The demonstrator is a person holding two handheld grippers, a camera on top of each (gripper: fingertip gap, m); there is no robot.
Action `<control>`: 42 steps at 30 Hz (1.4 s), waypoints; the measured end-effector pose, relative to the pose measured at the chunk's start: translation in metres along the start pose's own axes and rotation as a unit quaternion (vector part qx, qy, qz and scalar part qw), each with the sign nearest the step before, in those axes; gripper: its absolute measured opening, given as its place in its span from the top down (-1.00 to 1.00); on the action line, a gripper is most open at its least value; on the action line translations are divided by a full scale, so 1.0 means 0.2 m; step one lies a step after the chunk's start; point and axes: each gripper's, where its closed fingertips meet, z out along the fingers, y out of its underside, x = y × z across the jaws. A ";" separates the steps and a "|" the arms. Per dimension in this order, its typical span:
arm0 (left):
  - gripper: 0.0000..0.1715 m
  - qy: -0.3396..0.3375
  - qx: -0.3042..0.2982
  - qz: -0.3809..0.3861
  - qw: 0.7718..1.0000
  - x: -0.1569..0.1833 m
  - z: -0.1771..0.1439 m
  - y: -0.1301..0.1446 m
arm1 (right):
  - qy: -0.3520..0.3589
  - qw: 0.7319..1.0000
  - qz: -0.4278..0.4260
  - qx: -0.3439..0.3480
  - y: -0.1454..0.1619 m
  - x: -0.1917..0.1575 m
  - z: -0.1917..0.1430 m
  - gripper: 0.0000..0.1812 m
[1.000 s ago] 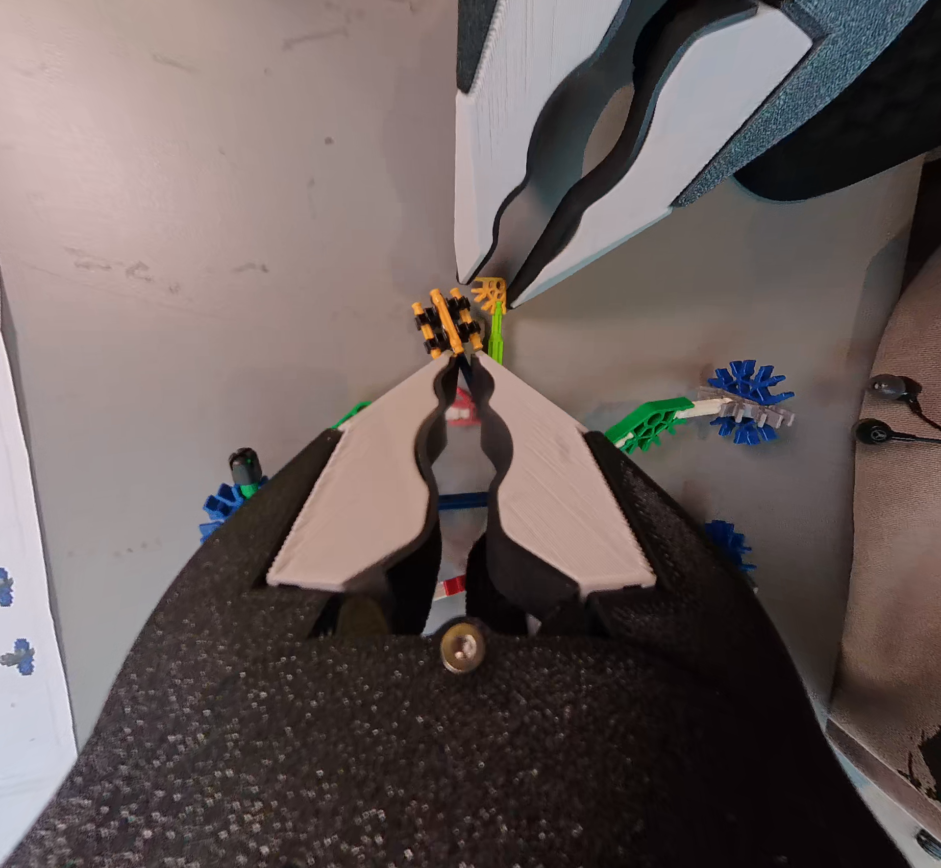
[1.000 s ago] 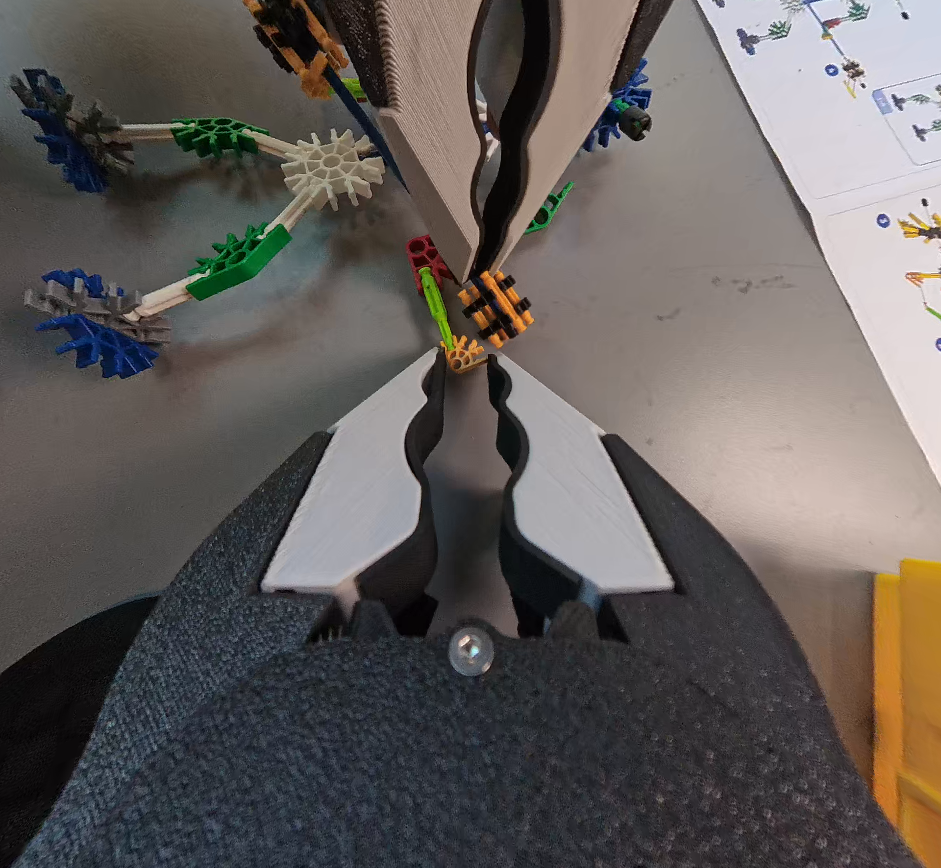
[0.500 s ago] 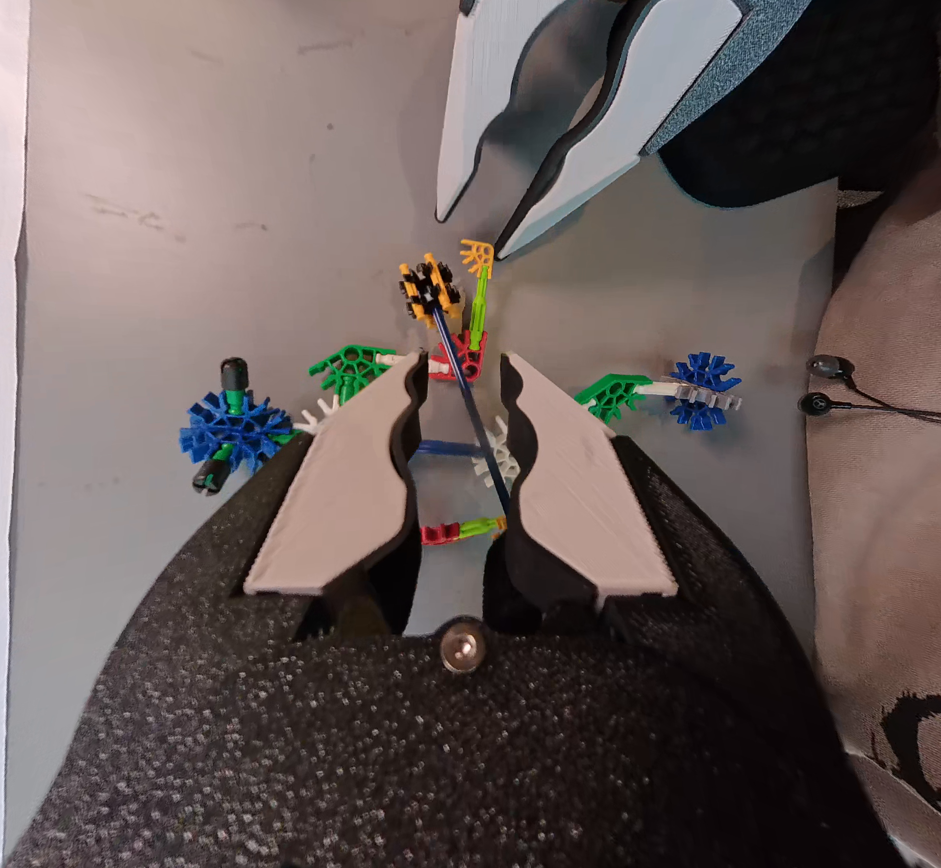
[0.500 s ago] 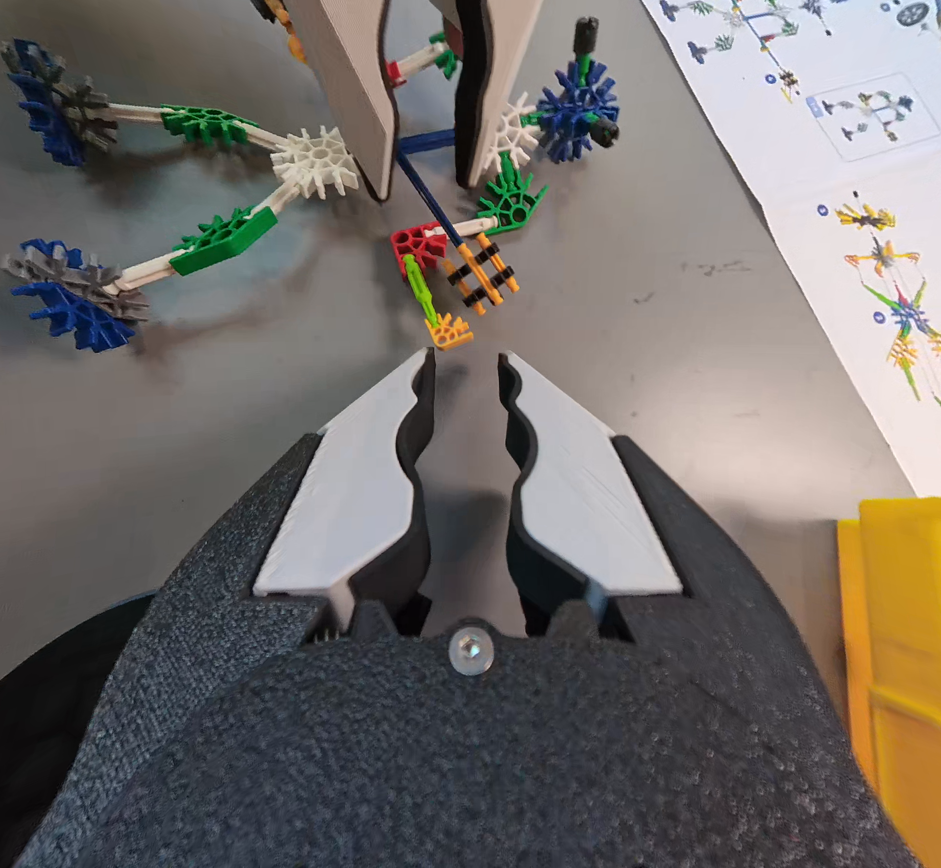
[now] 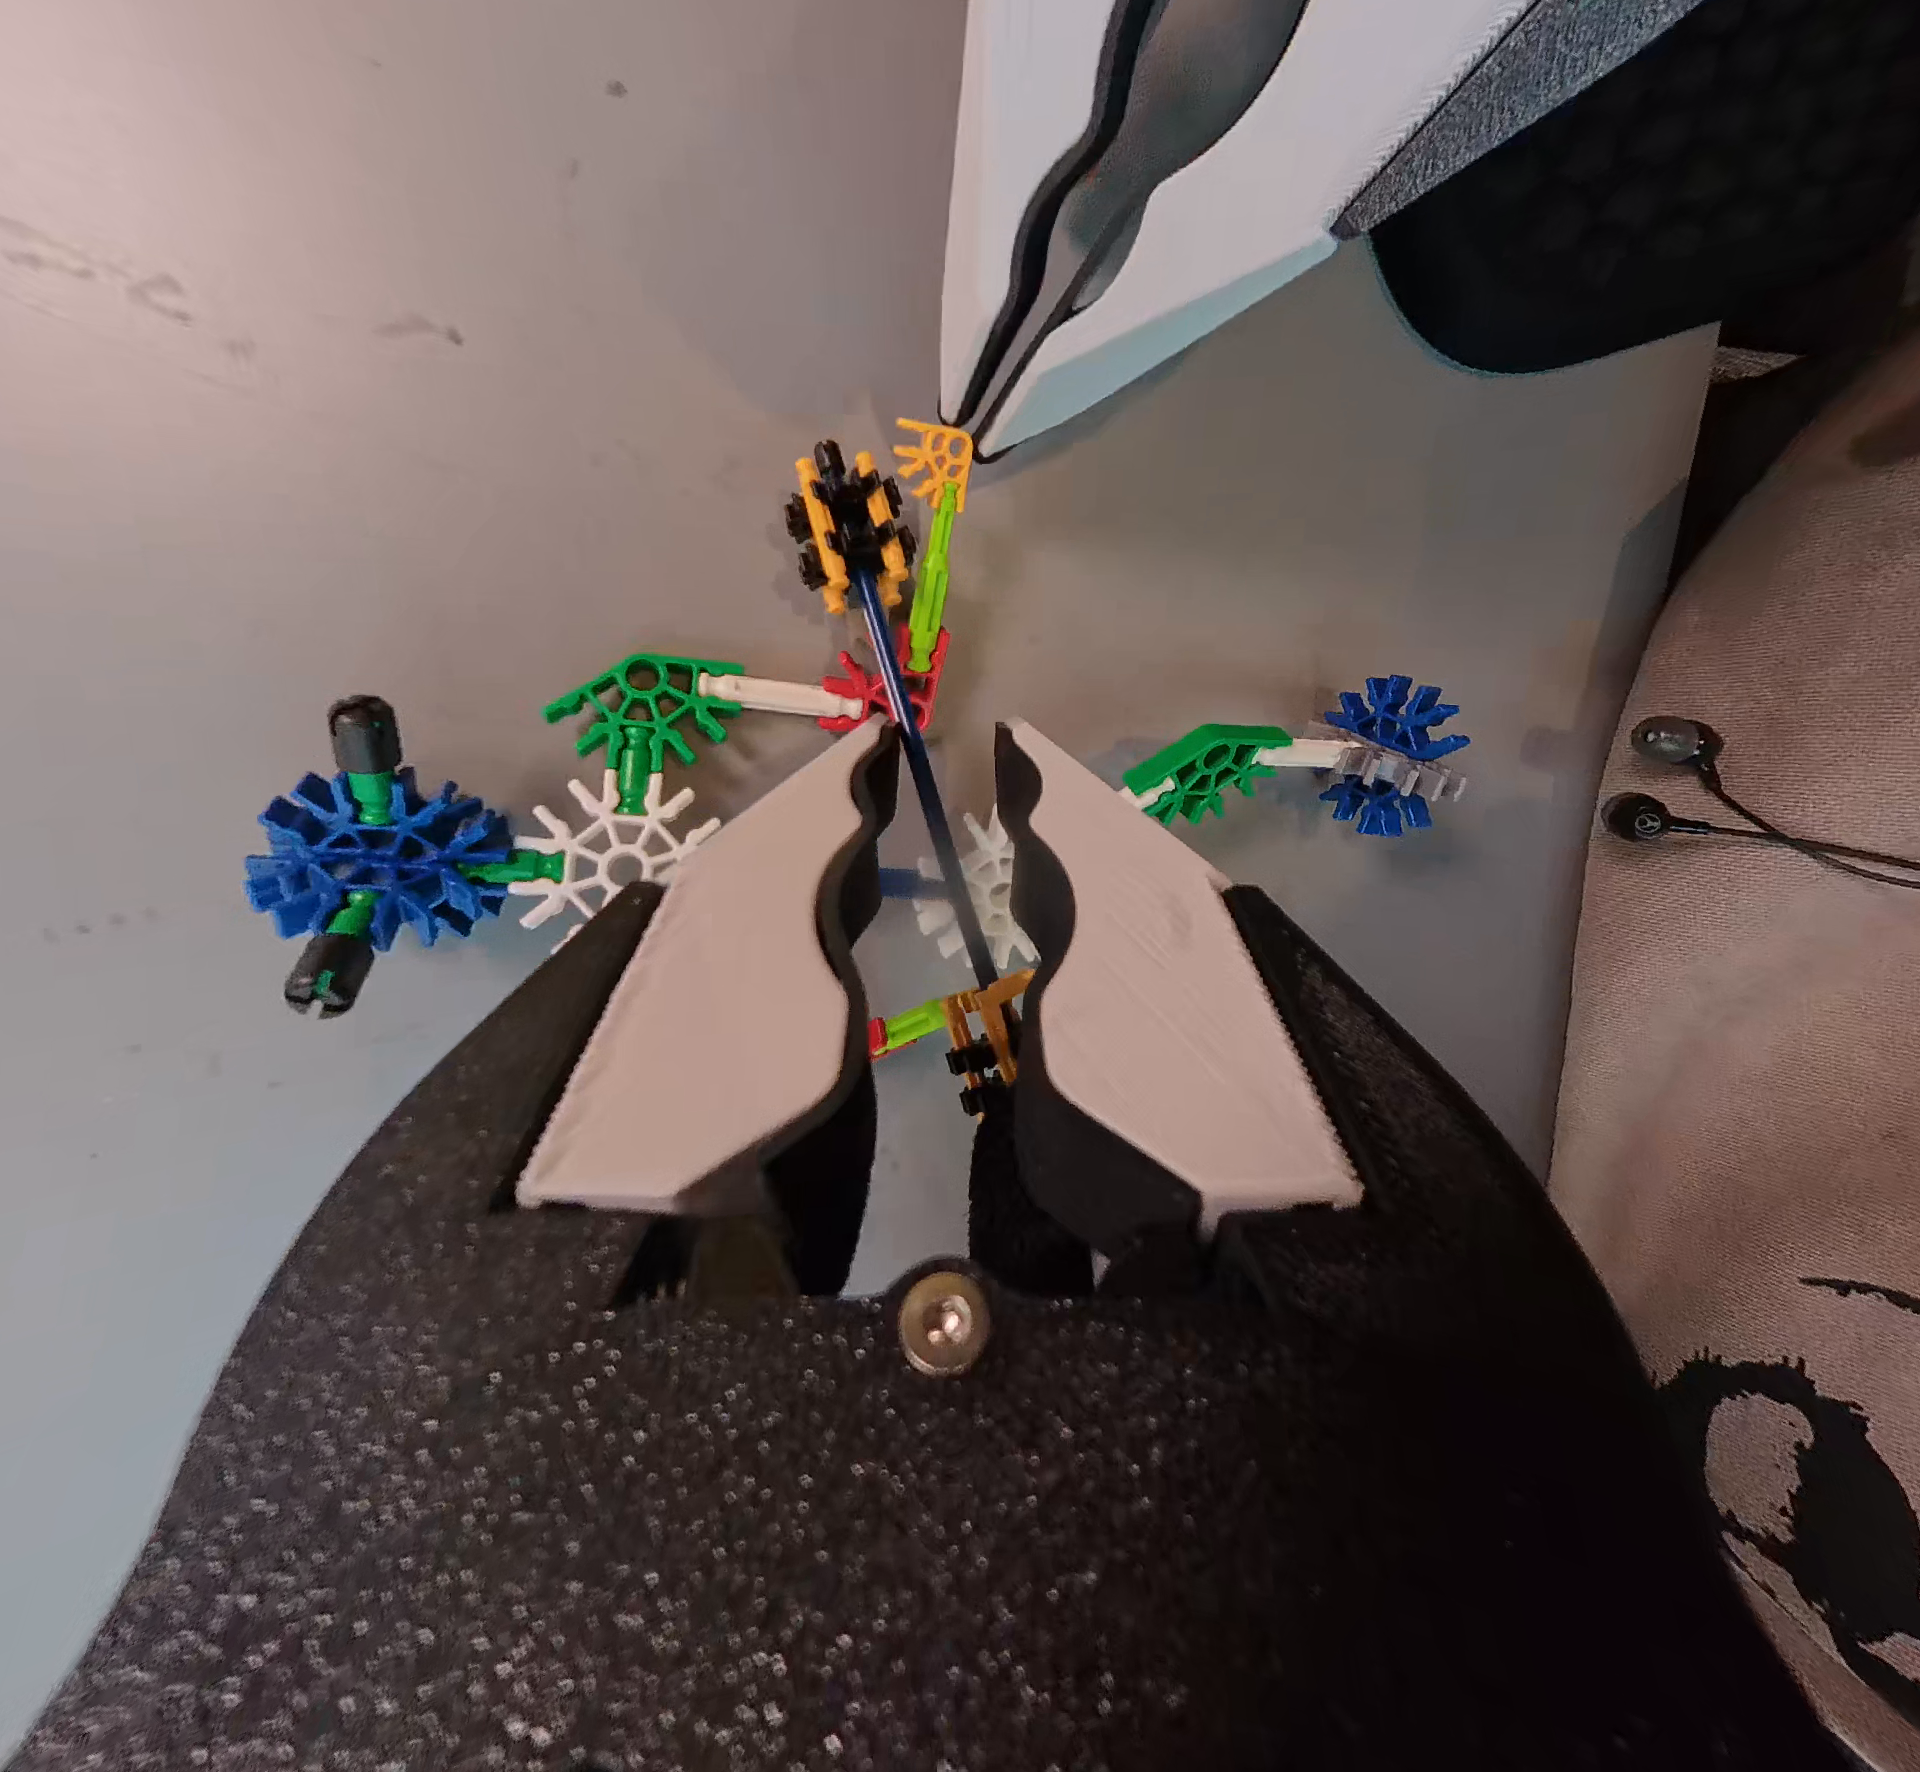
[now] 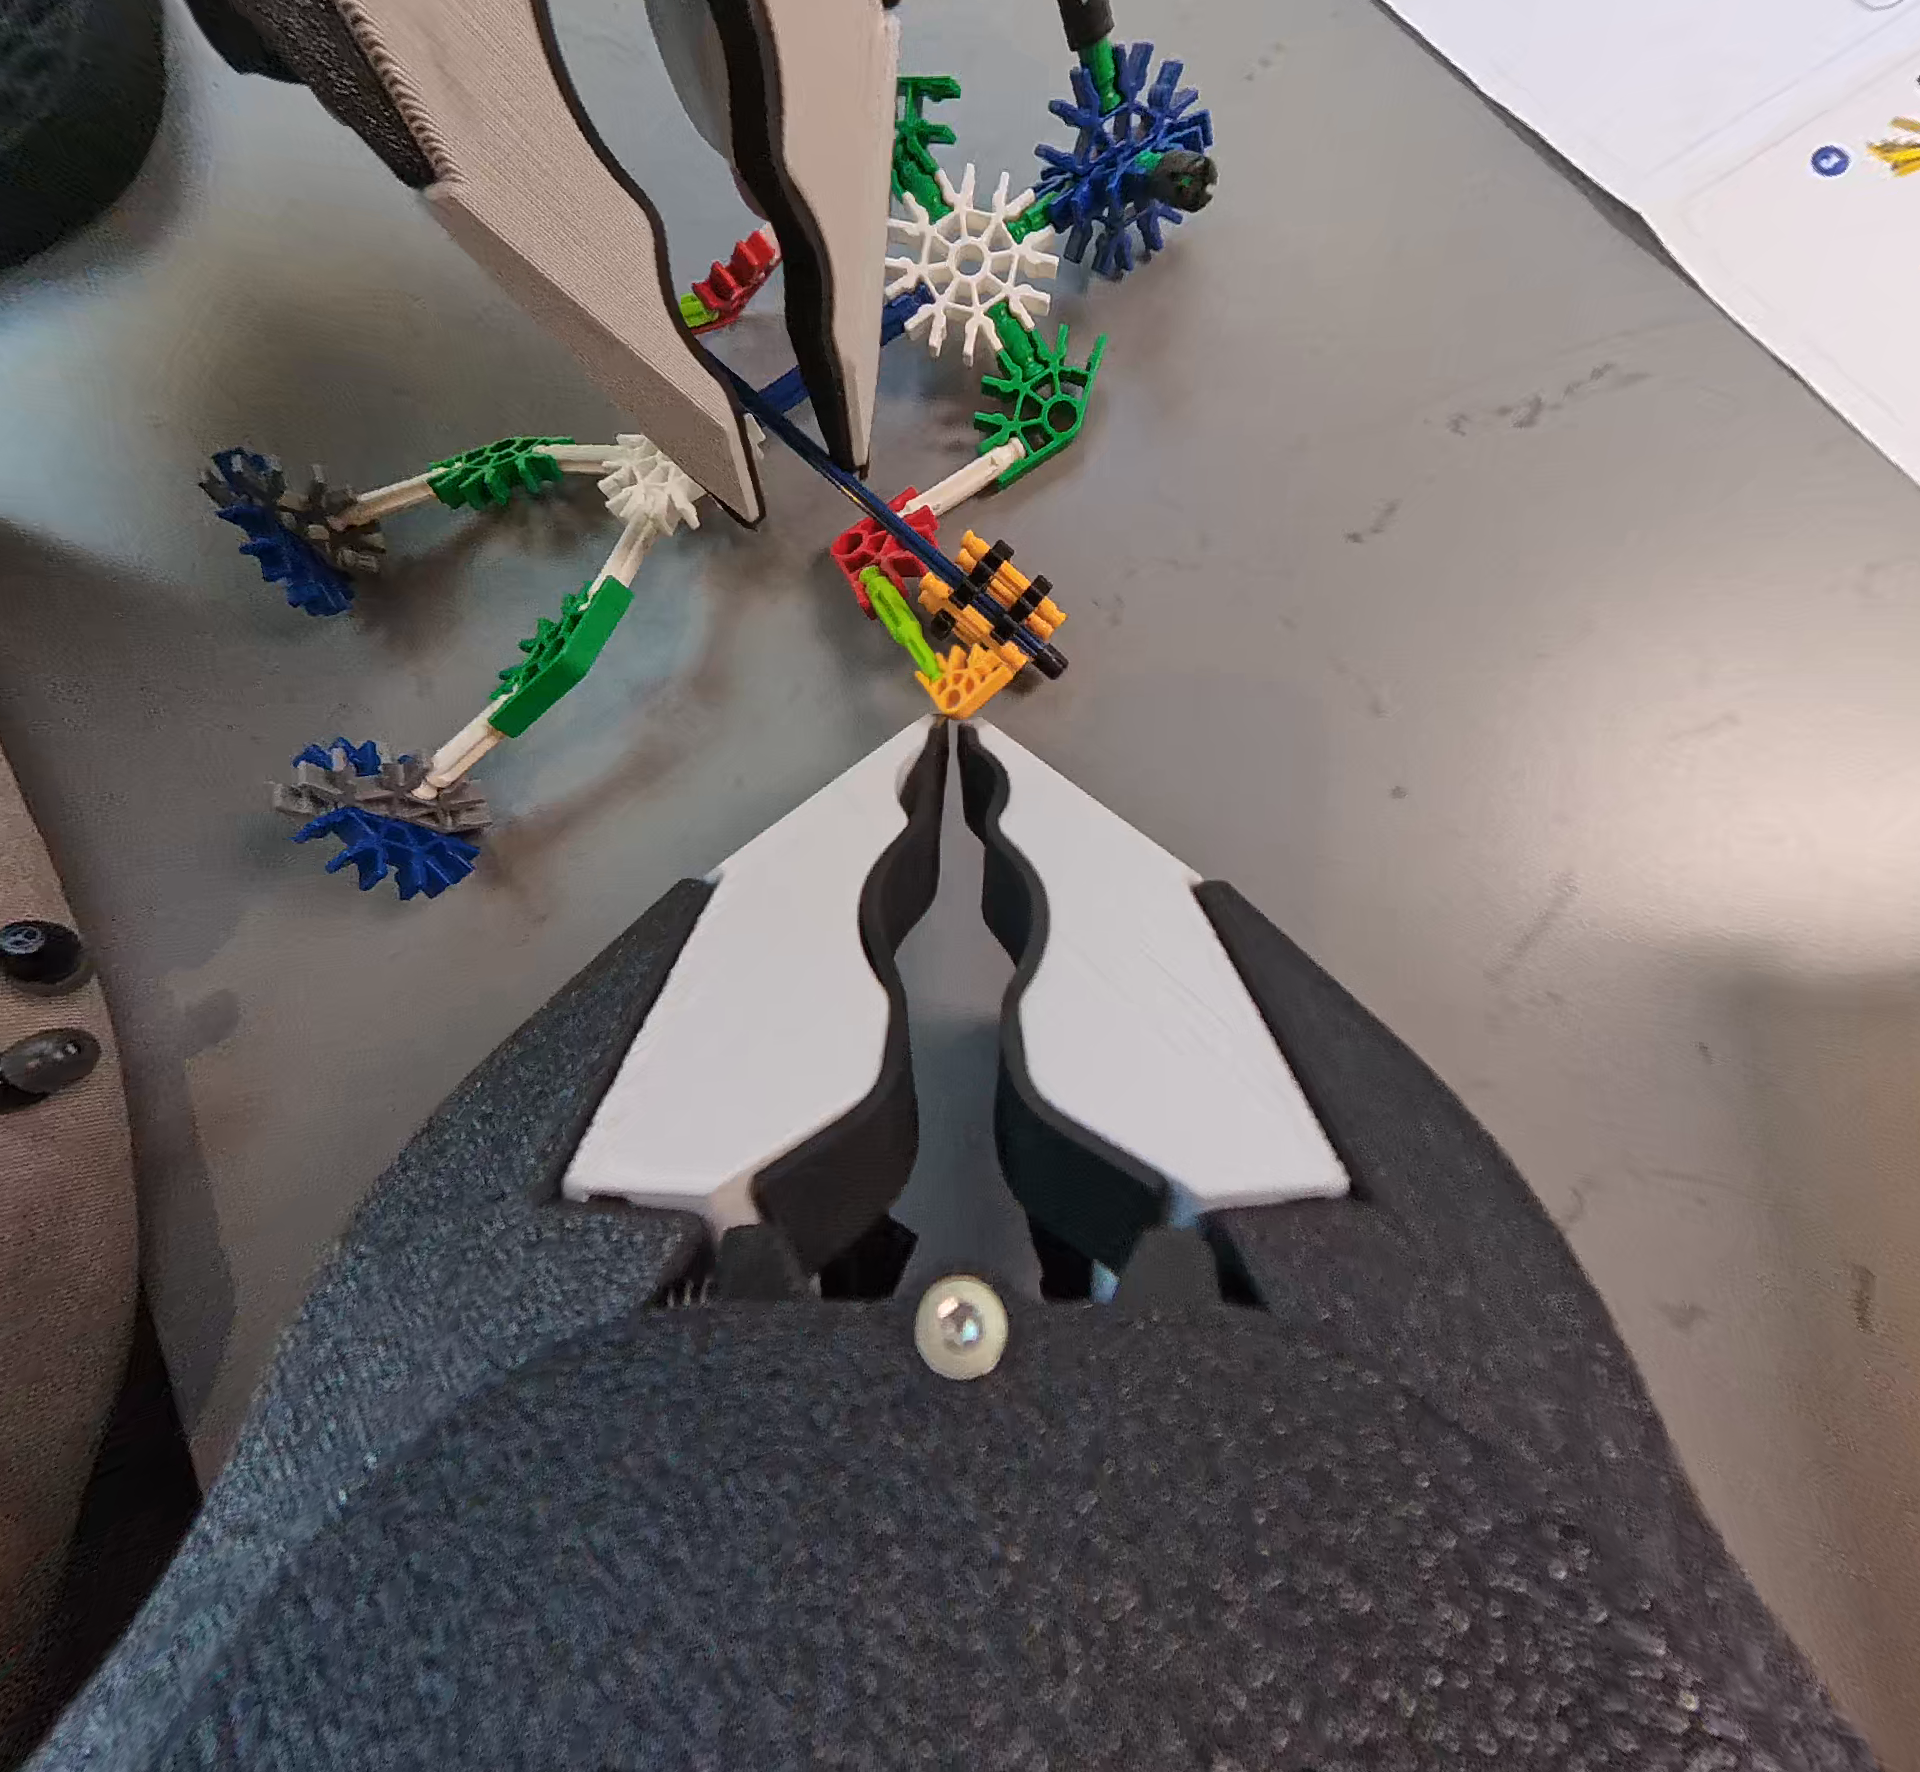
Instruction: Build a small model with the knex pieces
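A rod-and-connector toy model [image 5: 644, 714] lies on the grey table [image 5: 312, 268]. My right gripper [image 6: 951, 727] is shut on the corner of an orange fan connector [image 6: 966, 678], which sits on a lime rod [image 6: 904, 626] plugged into a red connector [image 6: 878, 548]. An orange-and-black spool [image 6: 992, 600] lies right beside it. My left gripper [image 5: 945, 735] is open and straddles the model's dark blue rod [image 5: 935, 818] without touching it. The left gripper also shows in the right wrist view [image 6: 800, 475], and the right gripper in the left wrist view [image 5: 968, 436].
White snowflake connectors [image 6: 971, 262], green fan connectors [image 6: 1039, 403] and blue snowflake ends [image 6: 1122, 153] spread around the model. A printed instruction sheet [image 6: 1662, 8] lies to the far right. Black earbuds [image 5: 1662, 746] rest on brown fabric [image 5: 1766, 1099] at the table edge. The tips of one gripper are about 6 cm away from the tips of the other.
My left gripper opened from shut and pulled back along the blue rod. My right gripper let go of the orange connector half a second ago and has shut on it again.
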 end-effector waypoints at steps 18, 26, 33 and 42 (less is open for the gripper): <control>0.38 -0.035 0.194 0.163 0.967 0.08 -0.36 0.12 | 0.045 0.995 -0.083 0.010 0.03 0.01 -0.05 0.60; 0.85 -0.203 0.190 0.218 0.935 -0.07 -0.16 0.22 | 0.031 0.988 -0.148 -0.028 -0.04 -0.02 0.07 0.83; 0.93 -0.166 0.163 0.216 0.948 0.04 -0.34 0.16 | 0.021 0.971 -0.237 -0.006 -0.18 -0.13 0.12 0.83; 0.93 -0.063 0.061 0.221 0.971 0.11 -0.29 0.20 | 0.017 0.957 -0.289 0.003 -0.20 -0.21 0.21 0.83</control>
